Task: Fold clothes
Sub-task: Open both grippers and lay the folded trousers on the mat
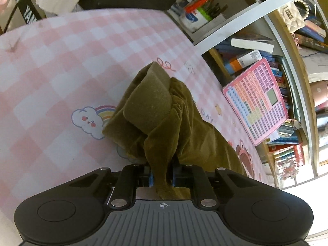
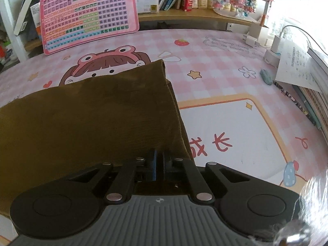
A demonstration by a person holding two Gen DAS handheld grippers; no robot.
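An olive-brown velvety garment is bunched up above the pink checked table mat. My left gripper is shut on a thick fold of it, and the cloth rises in a crumpled heap ahead of the blue pads. In the right wrist view the same garment lies mostly flat over the left half of the mat, with its right edge running down to the fingers. My right gripper is shut on the near right edge of the cloth, which hides its tips.
A pink toy keyboard board leans against the bookshelf at the mat's far edge; it also shows as the board on the right. Chargers, cables and papers crowd the right side. A small blue-grey object lies beside them.
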